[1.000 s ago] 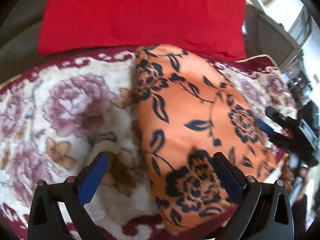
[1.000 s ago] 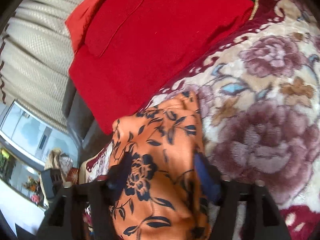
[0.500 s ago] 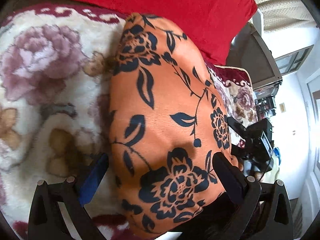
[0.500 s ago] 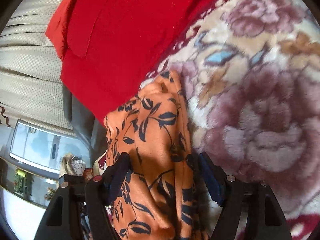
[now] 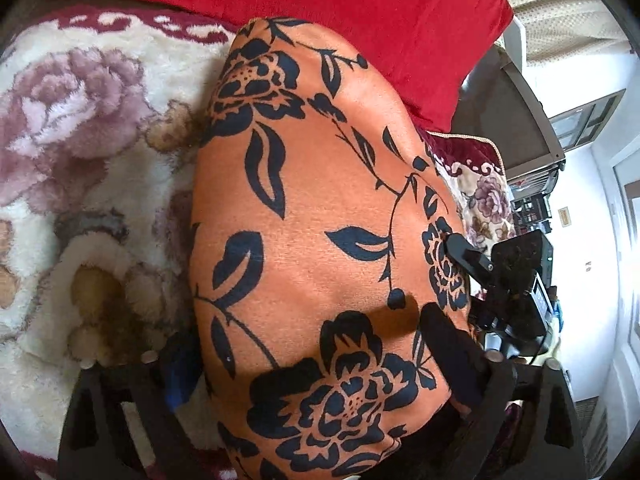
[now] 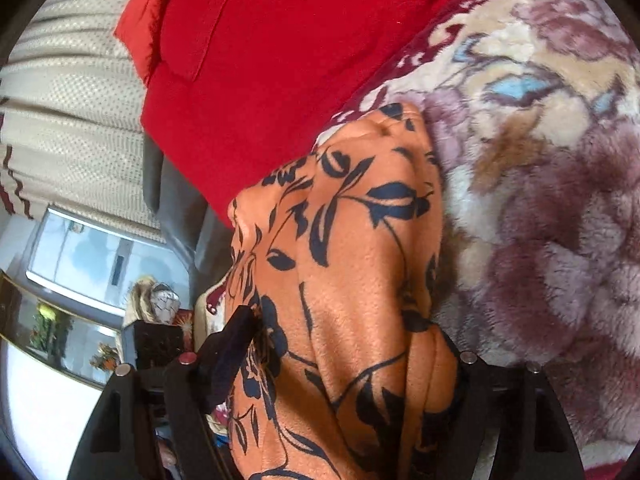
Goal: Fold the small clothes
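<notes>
A folded orange cloth with black flowers [image 5: 320,200] lies lengthwise on a plush floral blanket [image 5: 80,128]. My left gripper [image 5: 312,332] straddles its near end, one finger on each side. Its jaws are closing and the pads still stand off the fabric. In the right wrist view the same orange cloth [image 6: 352,248] fills the gap of my right gripper [image 6: 344,328]. Those jaws are closing too, and the fabric bunches into ridges between the pads and bulges over the right one. The right gripper's black finger [image 5: 466,250] shows at the cloth's right edge.
A red cushion [image 5: 320,8] lies just beyond the cloth's far end. The blanket's dark red border [image 6: 432,48] runs along it. Off the bed's side are a grey frame [image 5: 516,120], beige curtains [image 6: 72,100] and shelves with small ornaments [image 6: 156,300].
Both grippers have sunk closer to the cloth. The left one tipped and rolled over its near end and narrowed a little. The cloth now wrinkles between the right fingers.
</notes>
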A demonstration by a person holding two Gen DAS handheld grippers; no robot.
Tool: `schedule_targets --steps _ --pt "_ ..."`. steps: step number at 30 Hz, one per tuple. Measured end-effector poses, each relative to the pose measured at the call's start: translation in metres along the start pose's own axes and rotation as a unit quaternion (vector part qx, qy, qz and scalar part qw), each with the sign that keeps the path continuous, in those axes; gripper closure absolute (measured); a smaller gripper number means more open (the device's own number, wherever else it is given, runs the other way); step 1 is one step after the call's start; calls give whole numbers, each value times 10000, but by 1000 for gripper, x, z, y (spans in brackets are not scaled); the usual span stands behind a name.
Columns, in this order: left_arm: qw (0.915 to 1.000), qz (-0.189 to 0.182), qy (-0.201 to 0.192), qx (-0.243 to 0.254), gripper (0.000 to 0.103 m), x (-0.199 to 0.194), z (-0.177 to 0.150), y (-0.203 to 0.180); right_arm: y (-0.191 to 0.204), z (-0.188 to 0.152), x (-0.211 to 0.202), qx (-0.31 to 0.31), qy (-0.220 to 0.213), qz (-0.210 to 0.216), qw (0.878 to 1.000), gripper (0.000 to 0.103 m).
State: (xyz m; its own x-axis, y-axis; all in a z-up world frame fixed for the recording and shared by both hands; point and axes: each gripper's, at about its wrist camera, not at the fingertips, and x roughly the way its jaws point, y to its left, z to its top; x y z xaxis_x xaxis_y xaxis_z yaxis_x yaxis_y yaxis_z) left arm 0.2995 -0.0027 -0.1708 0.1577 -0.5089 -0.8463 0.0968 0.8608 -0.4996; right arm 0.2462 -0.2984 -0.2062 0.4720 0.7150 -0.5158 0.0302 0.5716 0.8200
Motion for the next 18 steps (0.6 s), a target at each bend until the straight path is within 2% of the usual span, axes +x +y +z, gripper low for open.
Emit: schedule_targets --steps 5,7,9,18 --pt "9998 0 -186 109 26 -10 -1 -3 7 -4 -1 -225 -144 -99 9996 44" --pt "9994 110 -275 189 43 -17 -1 -5 13 -5 -4 -335 -223 -98 9991 47" --pt "9988 207 -331 296 49 -22 -1 -7 22 -7 -6 -522 -316 -82 9981 50" --pt "9929 597 -890 525 52 -77 -5 -14 73 -23 1 -1275 -464 87 9907 53"
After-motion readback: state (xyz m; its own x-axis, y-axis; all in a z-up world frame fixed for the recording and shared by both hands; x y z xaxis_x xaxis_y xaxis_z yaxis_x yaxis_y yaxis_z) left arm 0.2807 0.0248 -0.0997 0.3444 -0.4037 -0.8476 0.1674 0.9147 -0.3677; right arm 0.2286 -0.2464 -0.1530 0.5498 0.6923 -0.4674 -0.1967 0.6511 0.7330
